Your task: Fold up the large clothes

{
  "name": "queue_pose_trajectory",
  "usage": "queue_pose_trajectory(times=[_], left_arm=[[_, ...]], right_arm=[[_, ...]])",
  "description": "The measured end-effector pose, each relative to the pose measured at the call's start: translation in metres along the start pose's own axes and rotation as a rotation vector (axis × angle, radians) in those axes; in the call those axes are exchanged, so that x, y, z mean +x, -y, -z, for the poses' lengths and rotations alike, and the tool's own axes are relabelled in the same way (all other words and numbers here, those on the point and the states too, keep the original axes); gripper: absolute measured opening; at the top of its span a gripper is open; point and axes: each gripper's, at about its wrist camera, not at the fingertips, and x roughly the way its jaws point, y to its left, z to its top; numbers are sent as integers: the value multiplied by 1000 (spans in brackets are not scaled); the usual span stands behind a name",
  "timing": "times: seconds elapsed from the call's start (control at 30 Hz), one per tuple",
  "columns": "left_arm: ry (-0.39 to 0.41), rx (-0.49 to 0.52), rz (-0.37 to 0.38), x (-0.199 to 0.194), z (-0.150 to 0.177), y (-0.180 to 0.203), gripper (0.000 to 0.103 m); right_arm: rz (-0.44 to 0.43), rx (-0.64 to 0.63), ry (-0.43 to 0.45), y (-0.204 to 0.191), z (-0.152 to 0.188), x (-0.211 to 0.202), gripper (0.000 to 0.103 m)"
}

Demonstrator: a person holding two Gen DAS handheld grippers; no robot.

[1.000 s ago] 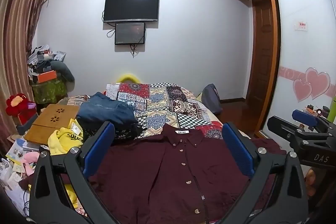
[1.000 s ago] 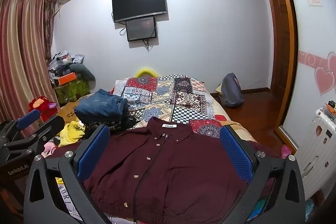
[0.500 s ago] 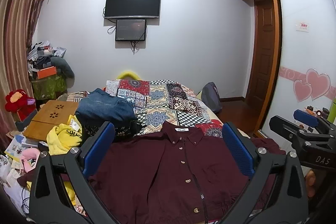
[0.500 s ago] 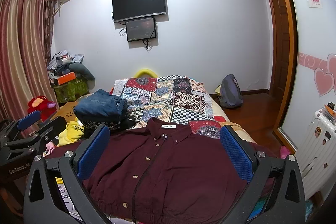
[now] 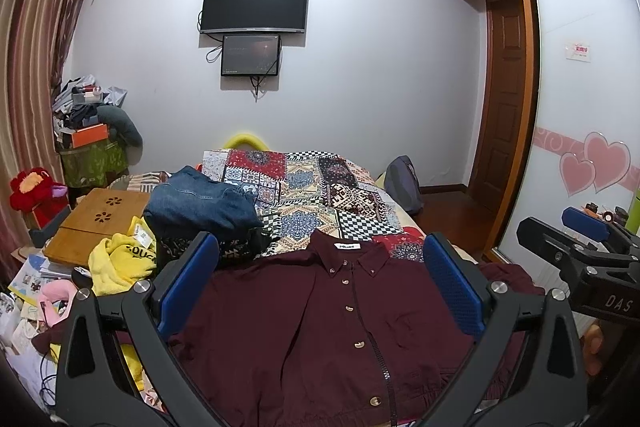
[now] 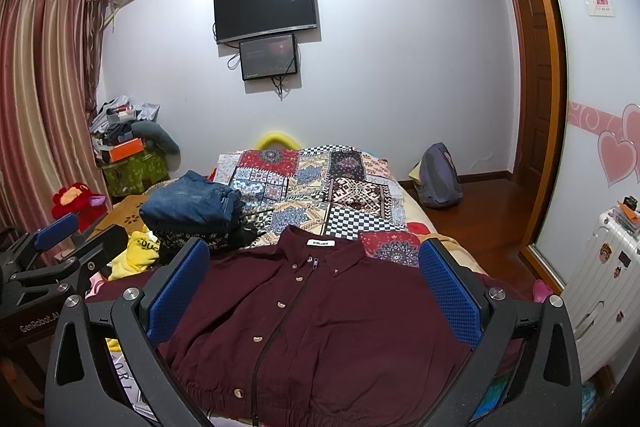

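Maroon jacket (image 5: 320,323) lies flat on the bed (image 5: 320,187); both grippers' jaws gape wide, holding nothing

maroon jacket (image 5: 320,323), spread flat, buttoned, on bed

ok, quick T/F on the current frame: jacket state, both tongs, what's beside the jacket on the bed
1. The maroon jacket lies flat, front up, collar toward the far wall. True.
2. The left tongs are shut on a sleeve. False: they are open and hold nothing.
3. The right tongs are open. True.
4. The folded jeans lie to the right of the jacket. False: they sit to its left, beyond it.
5. The jacket is already folded in half. False: it is spread out full width.
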Motion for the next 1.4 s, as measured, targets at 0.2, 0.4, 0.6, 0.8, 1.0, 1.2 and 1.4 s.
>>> queue_pose_trajectory(times=[0.2,0.4,0.6,0.8,1.0,1.2,1.4], left_arm=[[1,0,0,1,-1,1,103],[1,0,-1,1,0,0,103],[0,-1,-2,1,0,0,103],[-2,-2,-1,1,1,-1,103],[-1,-3,-5,1,1,0,103],[-6,-9,-11,4,1,-1,103],[-13,-16,-23,7,2,-7,103]], right_arm=[[0,2,3,1,-2,0,103],[3,4,4,2,-3,1,103],[3,2,5,0,-1,1,103],[4,4,4,1,-1,1,103],[4,7,2,1,0,2,103],[5,4,0,1,0,3,103],[8,2,-12,0,2,9,103]])
